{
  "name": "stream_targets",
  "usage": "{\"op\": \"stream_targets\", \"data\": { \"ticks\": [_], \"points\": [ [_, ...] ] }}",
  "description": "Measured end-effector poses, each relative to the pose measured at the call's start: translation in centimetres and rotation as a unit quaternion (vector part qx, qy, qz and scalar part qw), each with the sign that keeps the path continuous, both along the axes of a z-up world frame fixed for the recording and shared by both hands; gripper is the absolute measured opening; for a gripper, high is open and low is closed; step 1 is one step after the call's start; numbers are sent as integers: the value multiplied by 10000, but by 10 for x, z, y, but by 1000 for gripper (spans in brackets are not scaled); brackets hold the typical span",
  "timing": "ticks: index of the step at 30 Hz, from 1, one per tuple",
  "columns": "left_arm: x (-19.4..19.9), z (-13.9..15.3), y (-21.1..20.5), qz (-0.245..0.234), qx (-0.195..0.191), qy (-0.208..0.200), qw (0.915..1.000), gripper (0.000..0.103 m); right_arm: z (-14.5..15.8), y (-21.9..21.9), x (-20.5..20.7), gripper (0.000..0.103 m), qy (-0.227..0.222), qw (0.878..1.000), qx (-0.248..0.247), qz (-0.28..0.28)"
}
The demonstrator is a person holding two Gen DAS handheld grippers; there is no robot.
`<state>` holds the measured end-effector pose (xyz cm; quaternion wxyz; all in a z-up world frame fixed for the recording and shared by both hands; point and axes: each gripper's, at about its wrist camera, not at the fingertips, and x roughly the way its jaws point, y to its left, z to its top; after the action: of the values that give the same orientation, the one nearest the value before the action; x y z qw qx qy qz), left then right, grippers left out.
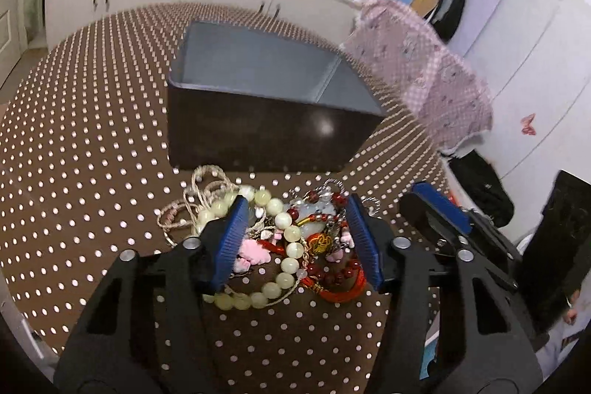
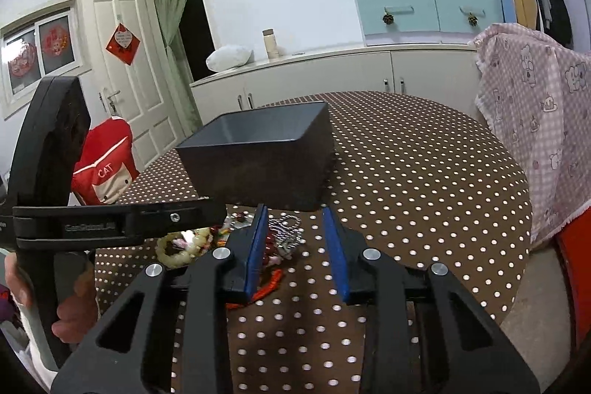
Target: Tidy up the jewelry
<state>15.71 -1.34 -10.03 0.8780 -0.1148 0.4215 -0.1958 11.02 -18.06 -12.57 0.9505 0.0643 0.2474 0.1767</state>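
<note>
On the round desk point(image 1: 92, 143) with its brown, white-dotted cloth, the left gripper point(image 1: 295, 239) tilts steeply downward over a heap of jewelry point(image 1: 280, 239). Its blue fingers point(image 1: 231, 239) stand partly apart, one on each side of the heap; pale bead strands, a pink charm and red beads lie between them, but whether the pads press on anything cannot be told. Woven cord bracelets point(image 1: 192, 205) spill out past the left finger. Straight ahead of the fingertips, just beyond the heap, stands the dark open box point(image 1: 266, 106), with nothing visible in the part of its grey inside that shows. Further right, the right gripper point(image 2: 299, 246) points down at a shallower slope, its fingers point(image 2: 256, 246) narrowed but parted, with dotted cloth showing in the gap. A silver chain point(image 2: 290, 235) lies just ahead between the tips, and red beads point(image 2: 267, 252) sit against the left finger. A red cord point(image 2: 266, 287) trails beneath that finger. In the right wrist view, a hand point(image 2: 70, 316) wraps the left gripper's handle.
</note>
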Motion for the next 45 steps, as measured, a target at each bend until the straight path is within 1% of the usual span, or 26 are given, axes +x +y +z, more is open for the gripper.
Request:
{"op": "stream_targets", "data": {
  "ticks": [2, 3, 6, 8, 9, 11, 14, 17, 21, 24, 26, 29, 31, 33, 34, 37, 39, 41, 45],
  "points": [
    [6, -4, -2, 129, 15, 182, 9998, 37, -2, -5, 0, 29, 8, 10000, 47, 2],
    [10, -4, -2, 234, -15, 242, 9994, 35, -2, -6, 0, 29, 7, 10000, 70, -7],
    [16, -4, 0, 349, -130, 378, 9986, 30, -3, -13, 0, 29, 19, 9999, 108, -67],
    [19, -5, 1, 380, -118, 375, 9985, 23, -4, -15, 2, 29, 48, 9998, 147, -99],
    [17, -6, 3, 374, -101, 352, 9986, 22, -5, -17, 2, 29, 55, 9998, 156, -102],
    [9, -3, 4, 296, -41, 182, 9994, 17, -5, -18, 2, 29, 49, 9998, 156, -74],
    [2, 5, 5, 189, -67, -107, 9997, 17, -4, -15, -1, 29, 18, 9999, 123, -29],
    [-3, 11, 8, 185, 33, -286, 9994, 16, -2, -12, -1, 29, 5, 9999, 103, 12],
    [-7, 15, 12, 172, -80, -435, 9989, 14, 2, -6, -4, 29, -37, 9999, 67, 91],
    [-18, 18, 28, 167, -235, -583, 9979, 14, 4, -1, -5, 29, -68, 9999, 29, 143],
    [-24, 26, 34, 191, -275, -713, 9969, 14, 5, 0, -4, 29, -64, 9998, 31, 177],
    [-33, 38, 37, 202, -221, -980, 9947, 14, 6, 6, -5, 29, -71, 9996, 39, 258],
    [-41, 47, 38, 135, -226, -1148, 9930, 14, 6, 10, -6, 29, -75, 9993, 52, 349],
    [-44, 51, 38, 63, -222, -1224, 9922, 14, 7, 17, -7, 28, -66, 9991, 24, 409],
    [-45, 51, 36, 11, -196, -1226, 9923, 14, 7, 19, -7, 26, -63, 9991, 7, 425],
    [-43, 43, 33, -93, -136, -1100, 9938, 14, 5, 24, -5, 22, -18, 9989, -39, 461],
    [-38, 33, 30, -183, -151, -866, 9960, 15, 4, 25, -4, 21, 20, 9991, -72, 428],
    [-29, 20, 28, -208, -161, -518, 9983, 15, 3, 23, -3, 21, 43, 9992, -78, 391],
    [-20, 6, 21, -223, -35, -309, 9993, 15, 3, 18, -4, 21, 31, 9995, -78, 321]
  ]
}}
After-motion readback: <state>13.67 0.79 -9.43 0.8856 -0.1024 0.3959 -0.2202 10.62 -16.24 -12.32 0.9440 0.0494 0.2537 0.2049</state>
